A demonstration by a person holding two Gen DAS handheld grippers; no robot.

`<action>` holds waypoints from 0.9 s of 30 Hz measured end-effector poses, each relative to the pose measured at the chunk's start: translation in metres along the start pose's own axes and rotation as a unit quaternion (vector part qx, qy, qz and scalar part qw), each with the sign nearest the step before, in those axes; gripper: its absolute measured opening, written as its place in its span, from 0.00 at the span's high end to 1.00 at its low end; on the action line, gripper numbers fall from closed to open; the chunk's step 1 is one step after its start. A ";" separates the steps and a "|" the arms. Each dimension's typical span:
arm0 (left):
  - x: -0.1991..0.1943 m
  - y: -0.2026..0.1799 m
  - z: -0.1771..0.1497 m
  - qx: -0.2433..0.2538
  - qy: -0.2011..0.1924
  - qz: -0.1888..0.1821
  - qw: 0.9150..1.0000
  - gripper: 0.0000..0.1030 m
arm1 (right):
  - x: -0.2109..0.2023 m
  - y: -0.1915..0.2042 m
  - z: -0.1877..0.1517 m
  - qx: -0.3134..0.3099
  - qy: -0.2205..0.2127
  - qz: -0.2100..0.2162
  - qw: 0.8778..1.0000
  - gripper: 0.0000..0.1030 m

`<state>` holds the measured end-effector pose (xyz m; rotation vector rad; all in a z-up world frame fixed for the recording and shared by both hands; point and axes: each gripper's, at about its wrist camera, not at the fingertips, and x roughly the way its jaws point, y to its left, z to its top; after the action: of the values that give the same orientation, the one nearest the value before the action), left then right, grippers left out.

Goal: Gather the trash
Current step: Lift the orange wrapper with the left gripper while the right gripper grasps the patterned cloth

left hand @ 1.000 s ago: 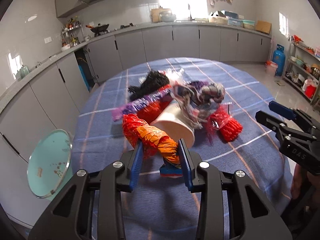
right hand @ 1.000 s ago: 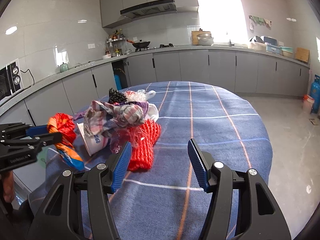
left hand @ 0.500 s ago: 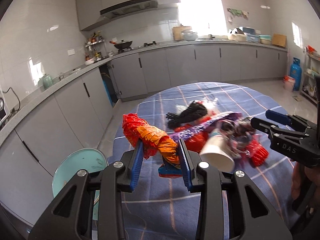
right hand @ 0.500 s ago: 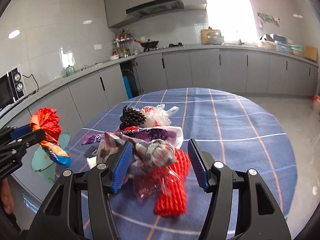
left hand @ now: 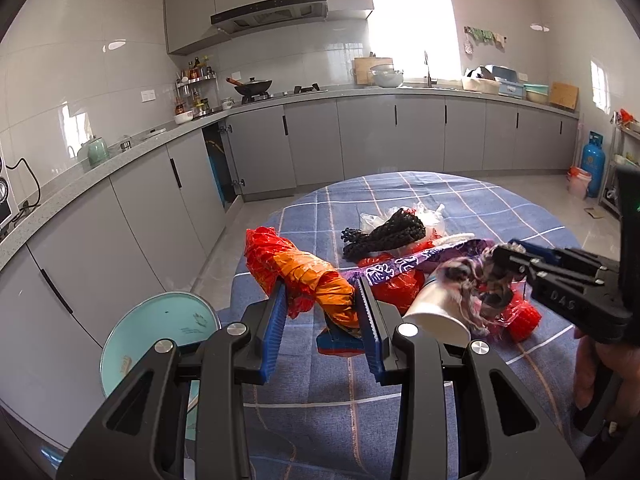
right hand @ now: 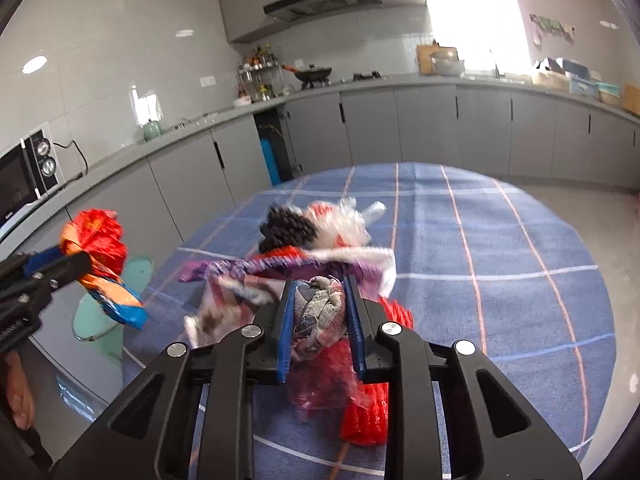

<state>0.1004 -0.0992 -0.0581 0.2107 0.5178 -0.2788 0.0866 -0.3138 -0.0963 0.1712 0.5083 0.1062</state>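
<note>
Trash pile [left hand: 404, 256] on the round table [left hand: 460, 196], near its edge facing the cabinets. All places below relative to the white paper cup [left hand: 438, 314], tipped on its side in the pile.

Behind cup: purple printed wrapper [left hand: 416, 266], long and flat; crumpled red plastic [left hand: 394, 288]; black knobbly mesh roll [left hand: 388, 232]; clear crinkled film [left hand: 424, 216] farthest back.
Right of cup: red foam net sleeve [left hand: 522, 318], ribbed.
Over cup mouth: crumpled patterned wrapper wad [right hand: 318, 316], pinched between blue ribbed pads of right gripper [right hand: 320, 320], blurred.
Left of cup: red-orange crinkled snack bag [left hand: 304, 276] with blue end, clamped in left gripper [left hand: 322, 314], held above the cloth.
Further left, off the table, lower: round pale-teal bin lid [left hand: 156, 340].

Table cloth blue with white and orange check lines. Grey handled cabinets [left hand: 360, 140] along the walls, white tile, range hood [left hand: 272, 16], wok [left hand: 252, 86] on hob, blue gas cylinder [left hand: 593, 164] far right.

"DAS" embossed on right gripper body. Bag print unreadable.
</note>
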 end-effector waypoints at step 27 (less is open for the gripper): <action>-0.032 0.048 0.007 -0.010 -0.032 0.031 0.999 0.66 | 0.008 0.074 0.067 -0.041 -0.084 0.049 0.994 0.78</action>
<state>0.0920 -0.0488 -0.0293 0.1969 0.4500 -0.2198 0.1224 -0.2493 -0.0286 0.1237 0.3262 0.2054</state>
